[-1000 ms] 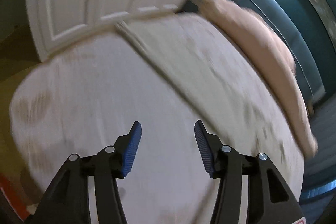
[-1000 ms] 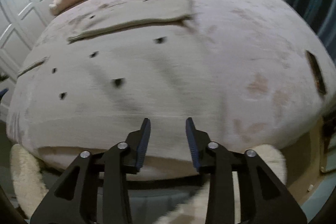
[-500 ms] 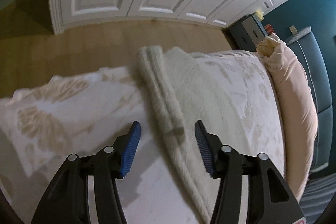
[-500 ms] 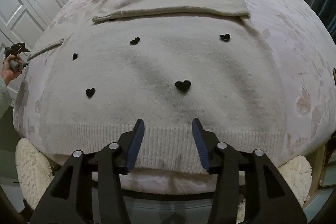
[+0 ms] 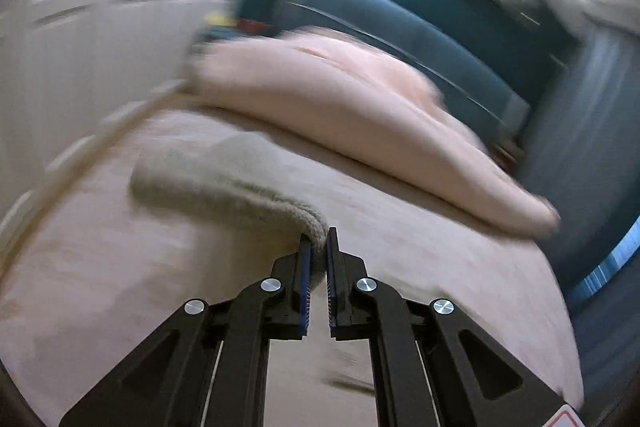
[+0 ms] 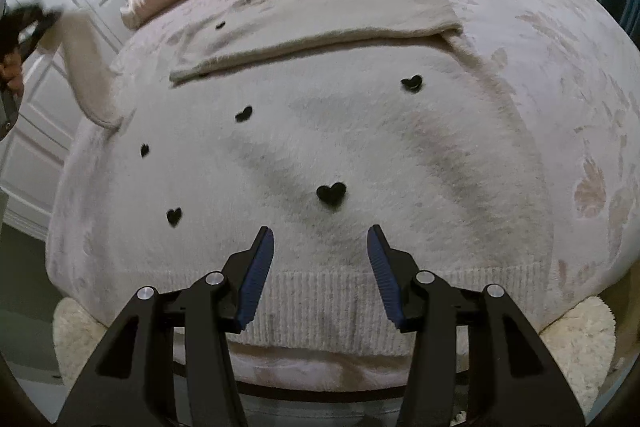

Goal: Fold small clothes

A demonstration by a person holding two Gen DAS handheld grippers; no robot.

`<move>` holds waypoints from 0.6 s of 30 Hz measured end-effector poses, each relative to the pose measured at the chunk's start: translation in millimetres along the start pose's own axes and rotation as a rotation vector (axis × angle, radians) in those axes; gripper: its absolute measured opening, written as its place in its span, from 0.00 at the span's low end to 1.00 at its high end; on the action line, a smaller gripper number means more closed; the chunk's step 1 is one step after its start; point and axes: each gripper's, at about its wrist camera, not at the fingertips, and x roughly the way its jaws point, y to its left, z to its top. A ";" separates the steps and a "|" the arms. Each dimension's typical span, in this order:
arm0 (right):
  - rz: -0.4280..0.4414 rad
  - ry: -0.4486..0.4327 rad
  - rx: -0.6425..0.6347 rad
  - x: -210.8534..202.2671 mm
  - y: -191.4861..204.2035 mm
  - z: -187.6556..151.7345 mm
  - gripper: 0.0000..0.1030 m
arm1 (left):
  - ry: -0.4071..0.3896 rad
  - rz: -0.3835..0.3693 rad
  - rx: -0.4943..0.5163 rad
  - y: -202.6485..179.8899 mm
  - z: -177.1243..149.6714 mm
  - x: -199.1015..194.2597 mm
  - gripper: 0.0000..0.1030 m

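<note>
1. Sweater (image 6: 360,155) lies flat on the bed (image 6: 580,115), hem toward the right tool; one sleeve (image 6: 312,23) is already folded across the chest.
2. Left tool (image 5: 317,247) is pinching the other sleeve's cuff (image 5: 314,227), lifted off the bed at the sweater's left edge (image 6: 86,67).
3. Right tool (image 6: 320,251) hovers above the hem (image 6: 320,303), fingers spread, holding nothing.
4. Step in hand looks like folding the second sleeve.
5. Next move likely calls for carrying the cuff inward across the body and laying it flat.

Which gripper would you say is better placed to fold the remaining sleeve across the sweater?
Left. The left gripper is already shut on the sleeve, lifted off the bed, while the right gripper hovers open over the hem.
</note>
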 end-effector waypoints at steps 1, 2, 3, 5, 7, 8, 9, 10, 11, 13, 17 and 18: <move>0.004 -0.006 0.009 -1.6 -3.0 0.0 0.46 | 0.035 -0.045 0.025 -29.6 -14.9 6.0 0.04; 0.006 -0.017 0.023 -4.1 -9.5 0.4 0.46 | 0.085 -0.090 0.046 -62.3 -38.6 14.5 0.05; 0.004 -0.021 0.032 -5.6 -15.0 1.0 0.46 | 0.127 -0.111 0.063 -86.7 -62.7 22.5 0.06; -0.020 -0.015 0.051 -7.8 -28.1 3.3 0.47 | 0.225 -0.102 0.097 -124.9 -121.7 39.6 0.14; -0.033 -0.005 0.066 -11.0 -38.0 6.9 0.47 | 0.307 -0.071 0.100 -137.9 -174.4 51.5 0.15; -0.053 -0.007 0.064 -14.9 -44.3 10.5 0.48 | 0.342 -0.008 0.127 -141.4 -205.3 53.0 0.15; -0.071 -0.011 0.061 -17.5 -47.7 12.8 0.48 | 0.360 0.037 0.160 -142.0 -227.3 50.9 0.15; -0.086 -0.016 0.053 -20.4 -51.2 15.4 0.49 | 0.372 0.062 0.181 -140.8 -240.1 48.4 0.15; -0.097 -0.021 0.044 -22.5 -52.8 17.3 0.50 | 0.390 0.105 0.195 -133.8 -256.9 42.7 0.17; -0.116 -0.031 0.023 -25.6 -55.1 21.2 0.52 | 0.399 0.138 0.191 -121.0 -269.6 32.0 0.21; -0.119 -0.050 -0.013 -28.3 -54.4 24.7 0.52 | 0.421 0.232 0.147 -79.1 -278.9 15.4 0.27; -0.118 -0.053 -0.018 -28.3 -54.2 25.4 0.53 | 0.430 0.251 0.130 -70.3 -281.0 7.3 0.27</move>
